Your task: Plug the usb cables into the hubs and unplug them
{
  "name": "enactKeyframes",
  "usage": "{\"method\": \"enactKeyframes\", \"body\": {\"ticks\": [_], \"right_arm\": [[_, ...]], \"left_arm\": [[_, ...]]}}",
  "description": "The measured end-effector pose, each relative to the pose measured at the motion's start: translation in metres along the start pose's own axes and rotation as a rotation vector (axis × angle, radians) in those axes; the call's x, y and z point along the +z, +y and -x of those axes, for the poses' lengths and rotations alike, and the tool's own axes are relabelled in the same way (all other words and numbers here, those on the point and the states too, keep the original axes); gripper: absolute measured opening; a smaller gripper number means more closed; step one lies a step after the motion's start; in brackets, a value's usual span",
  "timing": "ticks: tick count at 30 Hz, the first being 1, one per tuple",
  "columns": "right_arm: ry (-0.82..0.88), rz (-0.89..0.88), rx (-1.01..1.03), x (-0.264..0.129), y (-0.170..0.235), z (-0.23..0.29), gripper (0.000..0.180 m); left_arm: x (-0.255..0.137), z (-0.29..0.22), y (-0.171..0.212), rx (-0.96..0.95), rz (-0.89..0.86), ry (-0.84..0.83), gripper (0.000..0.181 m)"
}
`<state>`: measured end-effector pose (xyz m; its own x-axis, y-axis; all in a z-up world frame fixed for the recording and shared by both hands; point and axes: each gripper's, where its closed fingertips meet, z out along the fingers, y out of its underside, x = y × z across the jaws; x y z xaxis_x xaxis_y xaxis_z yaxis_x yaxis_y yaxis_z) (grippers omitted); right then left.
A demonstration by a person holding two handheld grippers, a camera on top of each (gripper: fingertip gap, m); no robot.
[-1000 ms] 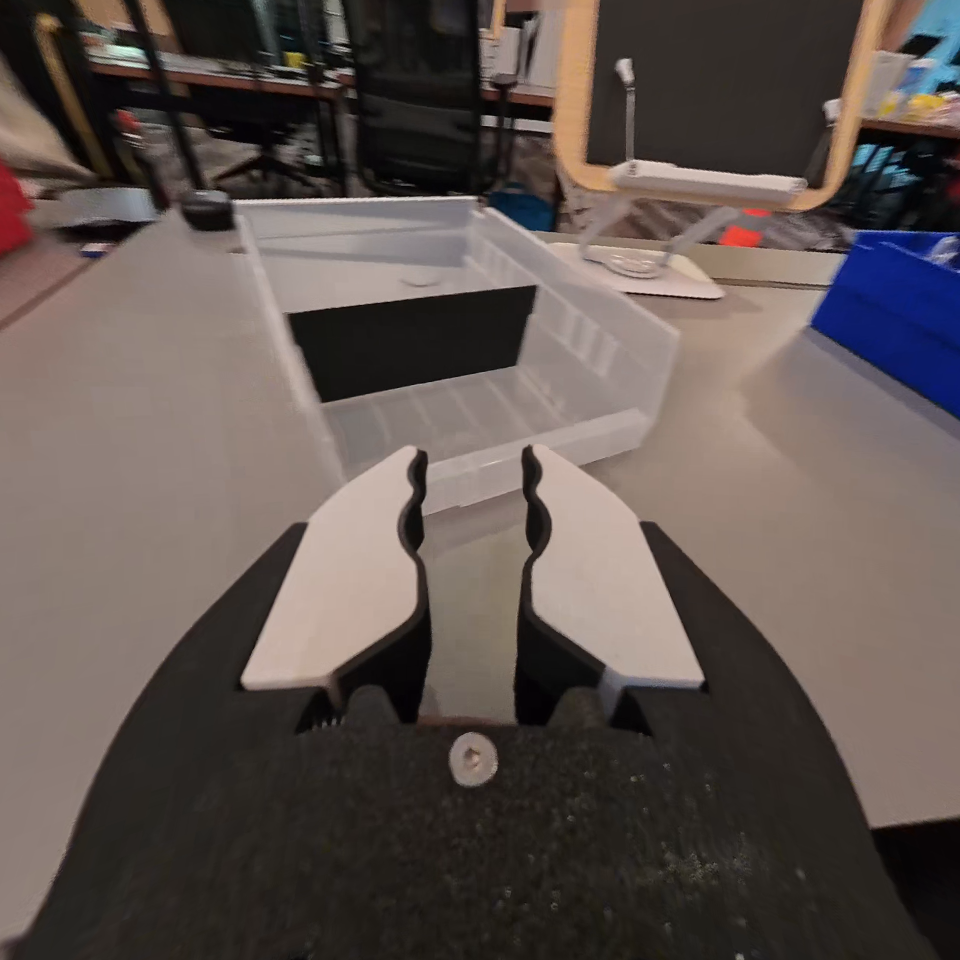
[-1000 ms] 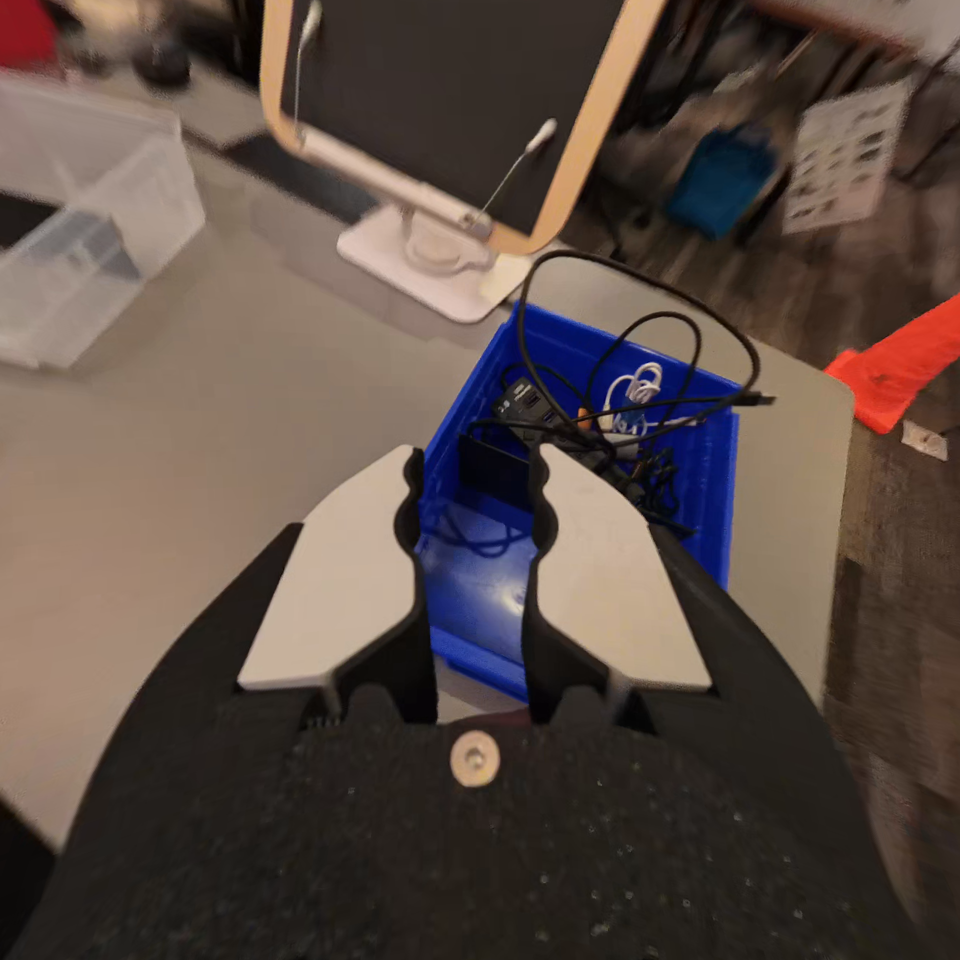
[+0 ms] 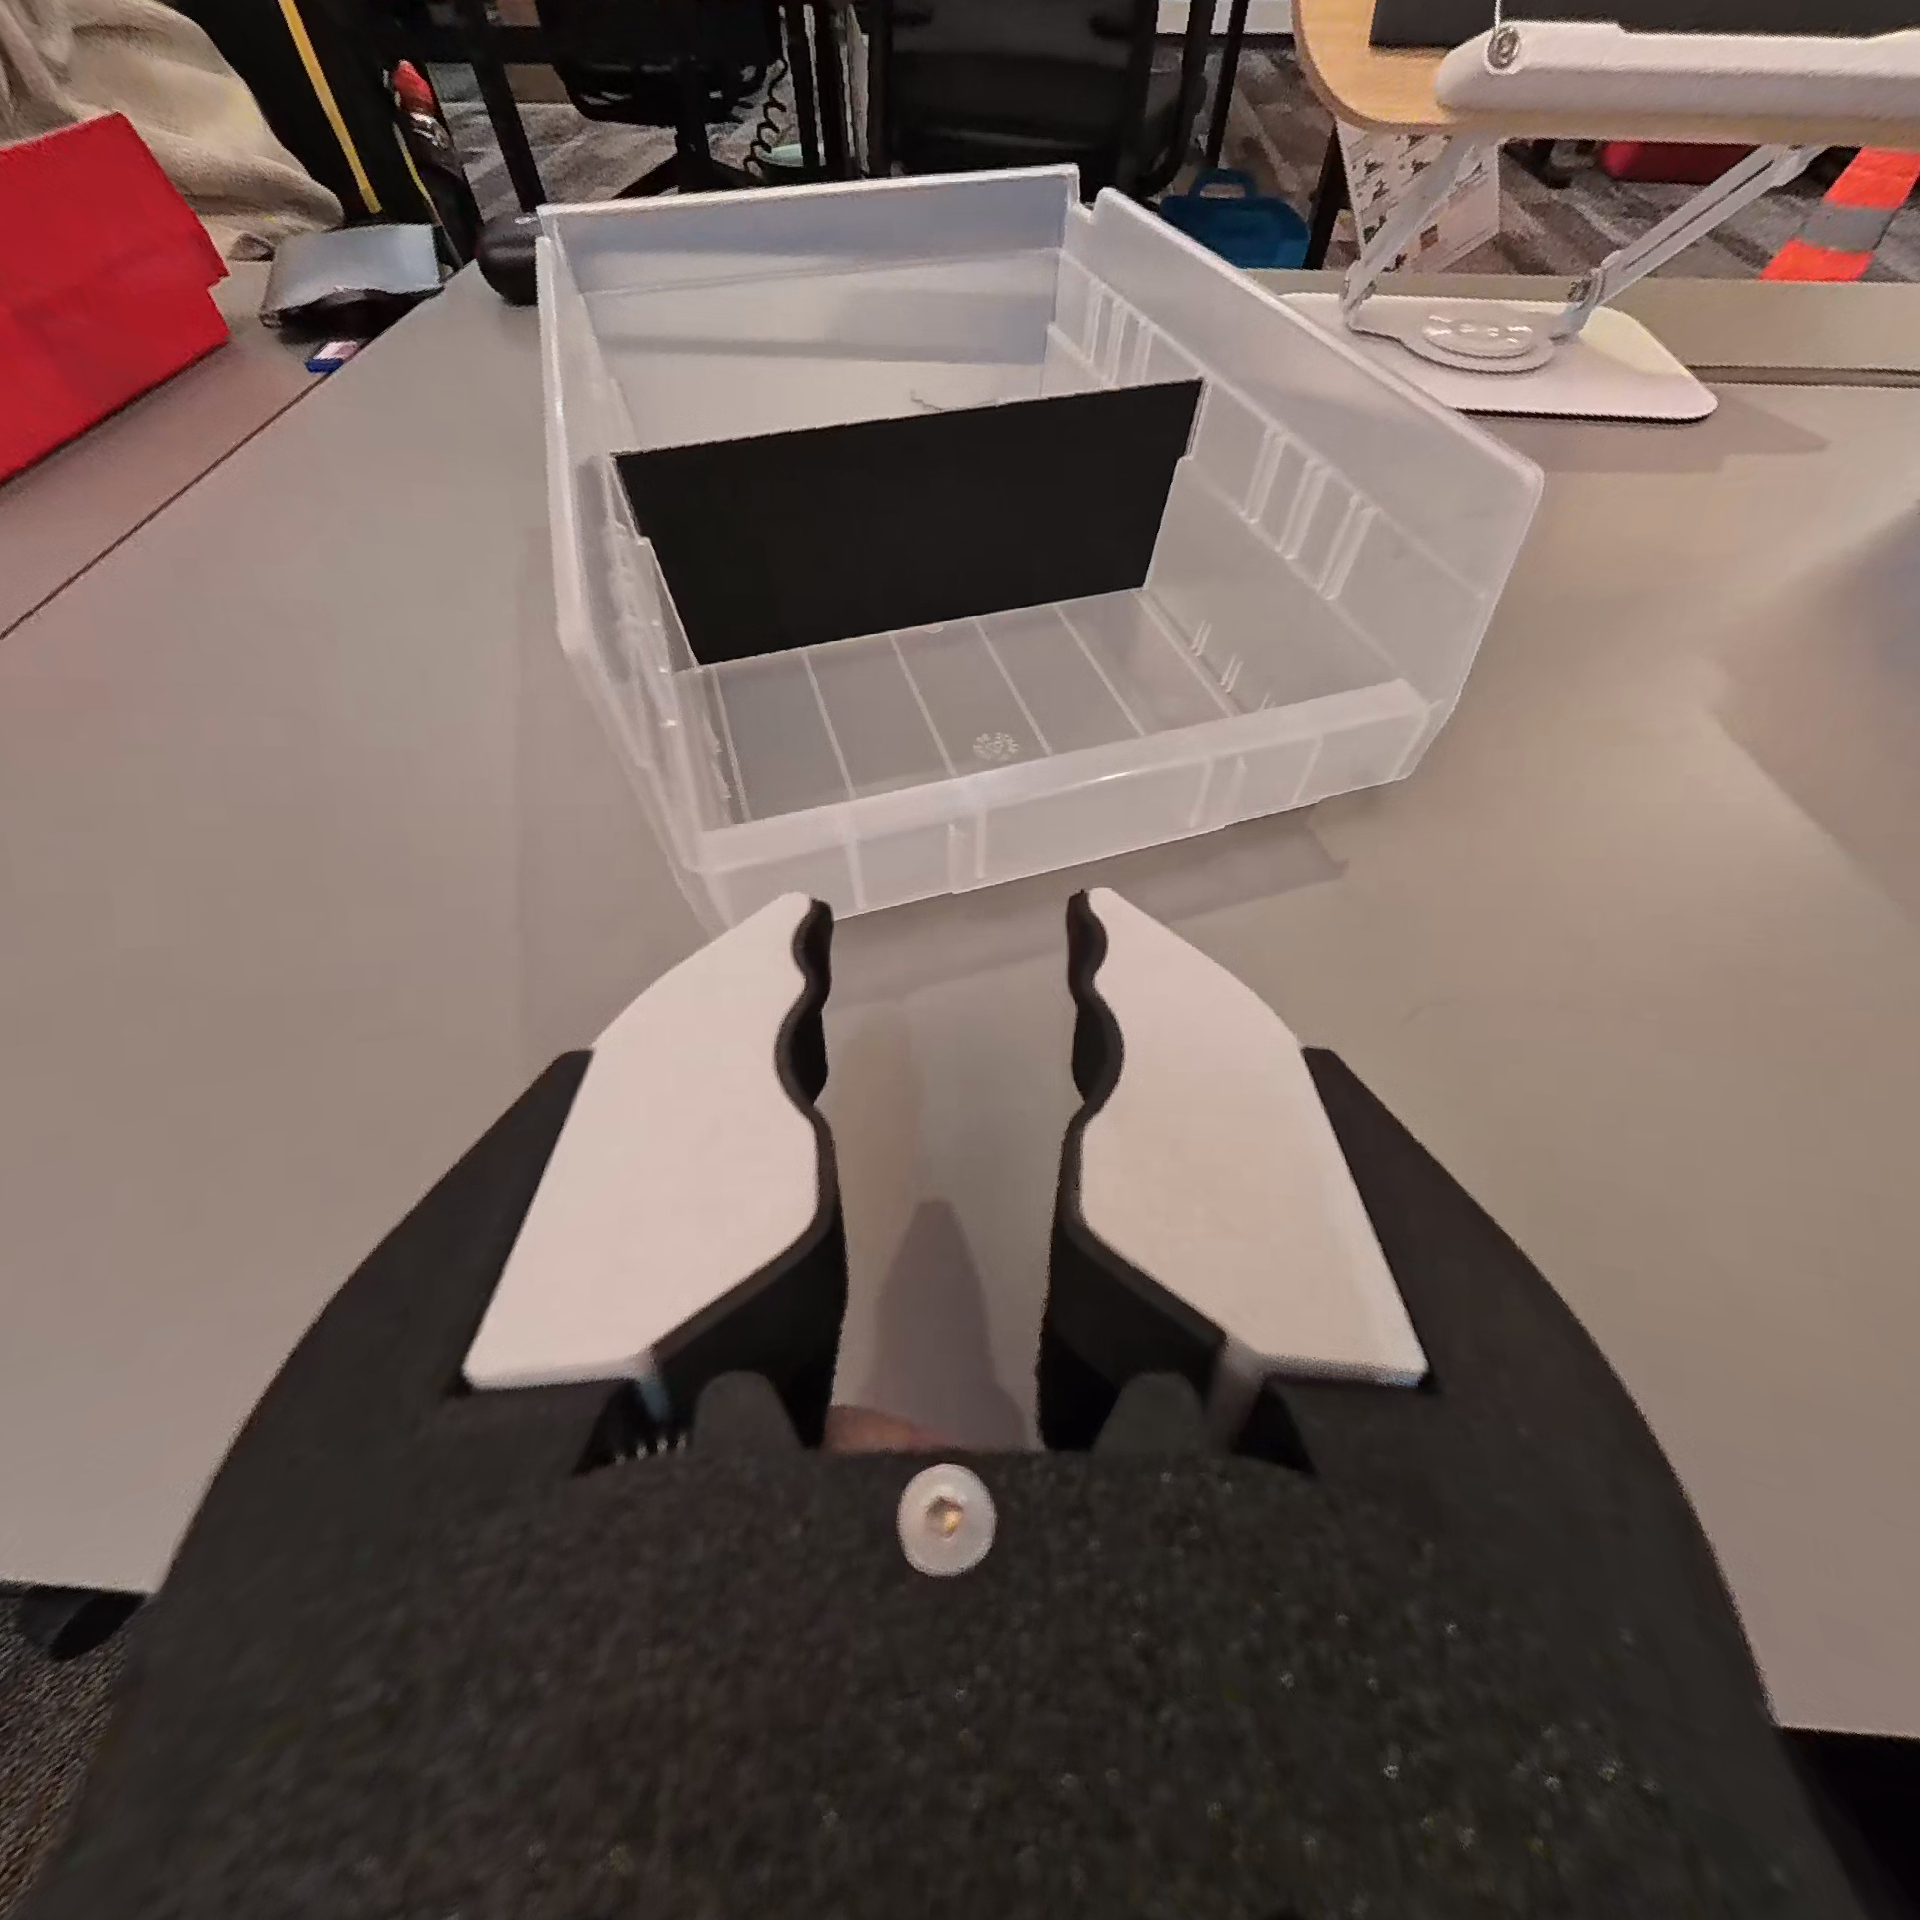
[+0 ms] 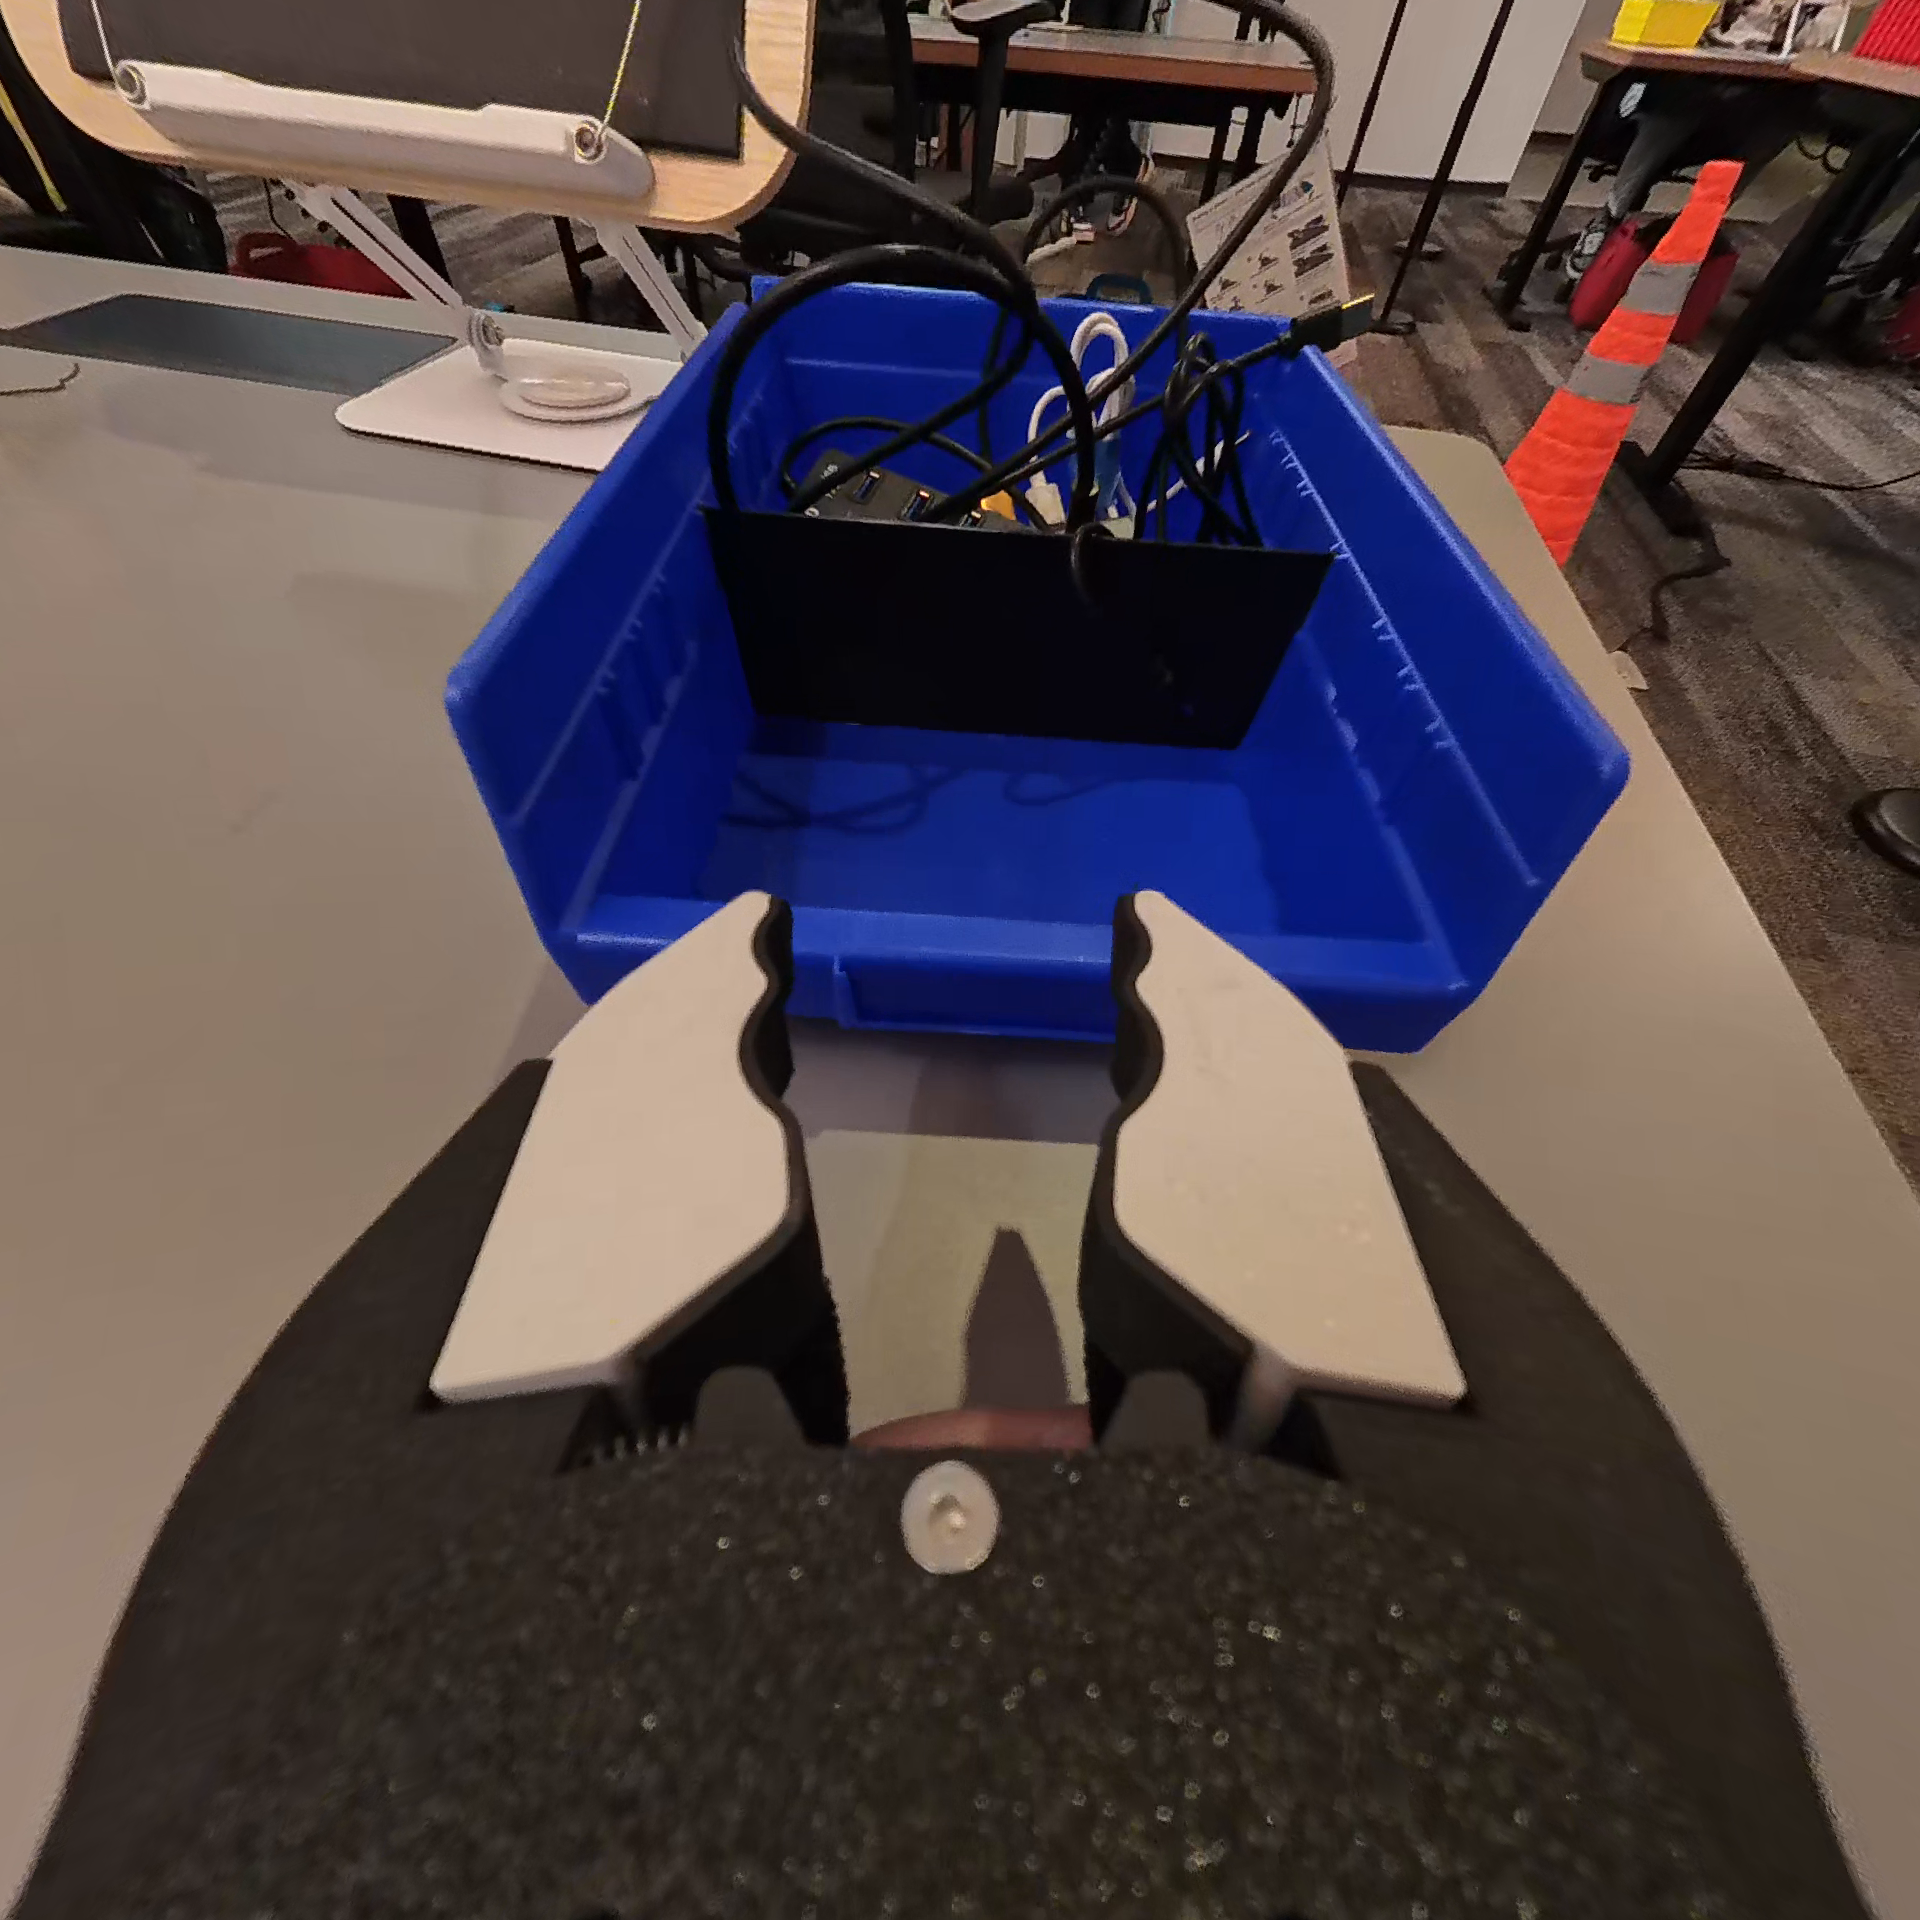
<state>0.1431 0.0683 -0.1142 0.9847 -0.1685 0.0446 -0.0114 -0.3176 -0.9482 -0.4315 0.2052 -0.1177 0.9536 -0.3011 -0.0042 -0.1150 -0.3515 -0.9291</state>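
In the right wrist view a blue bin (image 4: 1538, 790) stands on the grey table just ahead of my right gripper (image 4: 951, 914), which is open and empty. A black divider (image 4: 997, 634) splits the bin. Behind it lie a black USB hub (image 4: 894, 494) and a tangle of black cables (image 4: 935, 270) and a white cable (image 4: 1091, 384); one USB plug (image 4: 1335, 322) sticks out over the far right rim. In the left wrist view my left gripper (image 3: 948, 914) is open and empty in front of a clear plastic bin (image 3: 1455, 582) with a black divider (image 3: 904, 530).
A tablet stand with a white base (image 3: 1538, 364) stands behind the clear bin; it also shows in the right wrist view (image 4: 488, 405). A red box (image 3: 94, 281) sits at far left. An orange cone (image 4: 1621, 353) stands on the floor beyond the table's right edge.
Both grippers have opened wider. The right gripper has swung to face the blue bin squarely and sits lower. The left gripper has steadied in front of the clear bin.
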Motion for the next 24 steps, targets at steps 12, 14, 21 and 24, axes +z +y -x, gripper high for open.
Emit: {"method": "enactKeyframes", "body": {"ticks": [12, 14, 21, 24], "right_arm": [[-0.263, -0.009, -0.045, 0.010, -0.013, 0.080, 0.078], [-0.252, -0.005, -0.064, 0.026, -0.017, 0.103, 0.085], [-0.322, 0.037, 0.015, 0.035, -0.019, 0.151, 0.093], [-0.526, 0.070, 0.005, -0.006, -0.012, 0.183, 0.065]], "left_arm": [[0.001, -0.033, -0.001, 0.058, -0.014, 0.105, 0.049], [0.002, -0.053, -0.001, 0.085, -0.019, 0.185, 0.050], [0.004, -0.148, -0.003, 0.206, -0.041, 0.471, 0.060], [0.003, -0.205, -0.007, 0.226, -0.051, 0.615, 0.065]]}}
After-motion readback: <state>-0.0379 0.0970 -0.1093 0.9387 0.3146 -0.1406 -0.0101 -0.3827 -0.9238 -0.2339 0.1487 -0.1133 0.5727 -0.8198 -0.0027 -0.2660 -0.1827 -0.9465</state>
